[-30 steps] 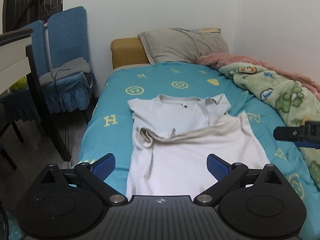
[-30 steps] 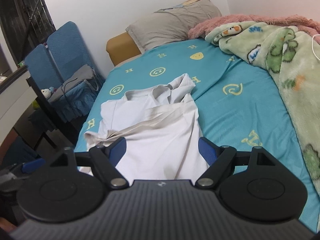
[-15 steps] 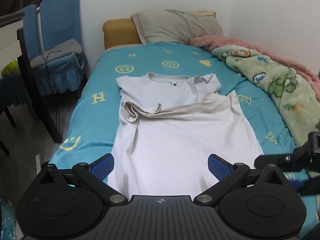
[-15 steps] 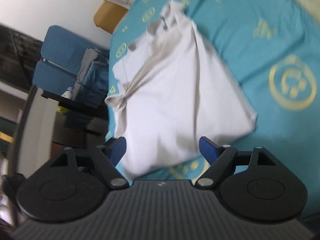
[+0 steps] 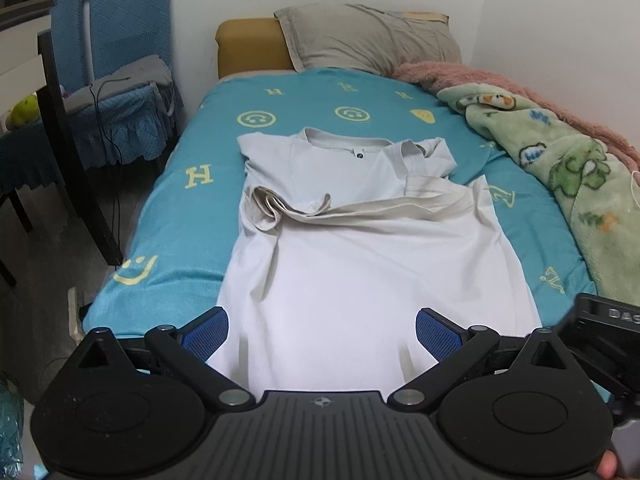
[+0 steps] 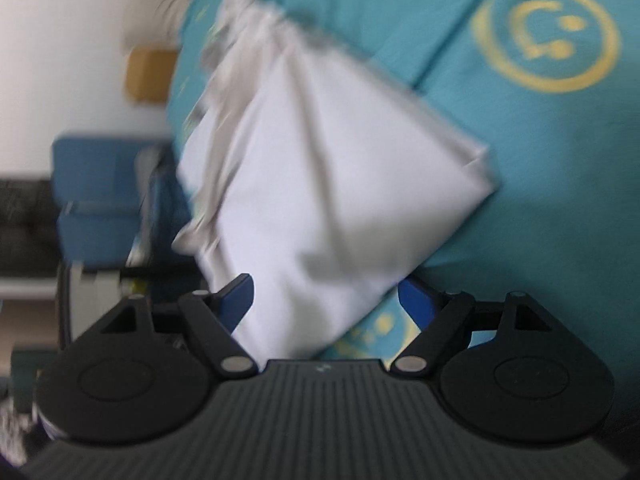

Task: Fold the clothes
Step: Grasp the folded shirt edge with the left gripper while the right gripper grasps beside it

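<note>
— Teal sheets with yellow smiley faces cover the bed [image 5: 188, 216], and a white T-shirt [image 5: 360, 248] lies flat down its middle, collar toward the grey pillow [image 5: 368, 40] at 12 o'clock. One sleeve is folded in across the chest.

— And the left tongs [image 5: 322, 332]?

— Spread wide, nothing between them. The blue pads [image 5: 206, 334] sit either side of the shirt's hem; whether they touch the cloth, I cannot tell.

— The right tongs [image 6: 324, 300]?

— Also released, jaws wide apart and empty. That view is tilted and blurred; the shirt's lower corner [image 6: 476, 172] points toward 3 o'clock, and the hem runs down between the pads. From the left camera, part of the right tool's black body [image 5: 600, 332] shows at 4 o'clock, beside the shirt's edge.

— Anything else around?

— A green cartoon blanket [image 5: 568, 184] along the bed's 2 o'clock side, and blue-covered chairs [image 5: 120, 40] at 10 o'clock.
</note>
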{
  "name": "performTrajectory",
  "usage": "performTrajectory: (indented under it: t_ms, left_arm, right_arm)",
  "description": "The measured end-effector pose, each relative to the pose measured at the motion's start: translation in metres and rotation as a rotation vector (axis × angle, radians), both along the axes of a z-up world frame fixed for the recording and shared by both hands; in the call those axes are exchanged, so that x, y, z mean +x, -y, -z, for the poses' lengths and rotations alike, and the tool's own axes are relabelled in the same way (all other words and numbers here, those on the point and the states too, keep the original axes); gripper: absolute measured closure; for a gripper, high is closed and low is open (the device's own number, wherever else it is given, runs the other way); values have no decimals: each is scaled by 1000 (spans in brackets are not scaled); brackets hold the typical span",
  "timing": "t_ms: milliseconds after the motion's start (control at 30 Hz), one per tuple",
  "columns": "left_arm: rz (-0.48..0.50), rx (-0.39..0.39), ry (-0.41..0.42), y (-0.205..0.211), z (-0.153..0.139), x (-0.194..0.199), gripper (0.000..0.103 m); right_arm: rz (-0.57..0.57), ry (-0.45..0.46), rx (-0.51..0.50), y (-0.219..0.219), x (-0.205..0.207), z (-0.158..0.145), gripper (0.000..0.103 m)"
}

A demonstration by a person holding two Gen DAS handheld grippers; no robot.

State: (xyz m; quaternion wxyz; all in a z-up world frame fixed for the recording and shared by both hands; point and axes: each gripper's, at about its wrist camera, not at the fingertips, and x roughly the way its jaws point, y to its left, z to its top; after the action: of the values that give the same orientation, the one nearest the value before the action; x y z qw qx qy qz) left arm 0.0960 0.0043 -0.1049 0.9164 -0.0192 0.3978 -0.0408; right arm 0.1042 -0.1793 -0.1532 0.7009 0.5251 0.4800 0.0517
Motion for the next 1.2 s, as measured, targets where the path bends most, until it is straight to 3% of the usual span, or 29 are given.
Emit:
performTrajectory:
  t_ms: [233, 433, 533, 600, 767, 933, 1000, 1200]
  left_arm:
    - [-4, -118, -53, -5, -1, 2, 2]
    - [5, -412, -190, -18, 7, 5, 3]
    - [30, -557, -273, -22, 17, 9, 3]
    - [62, -653, -341, -22, 28, 11, 4]
    - [71, -840, -485, -14, 59, 14, 5]
    - [-21, -895, -562, -11, 94, 17, 9]
    - [-88, -907, -566, -16, 106, 20, 16]
    - [-288, -938, -419, -47, 104, 12, 37]
  right_arm:
    - [168, 10, 8, 21, -6, 4, 31]
    - [225, -15, 9, 28, -9, 7, 51]
    - [230, -22, 5, 34, -10, 9, 65]
    - [230, -22, -1, 37, -9, 9, 80]
    - [220, 57, -1, 40, -12, -7, 90]
    - [210, 156, 3, 42, -14, -25, 92]
    - [216, 185, 10, 45, -14, -30, 92]
    - [244, 190, 15, 51, -11, -32, 92]
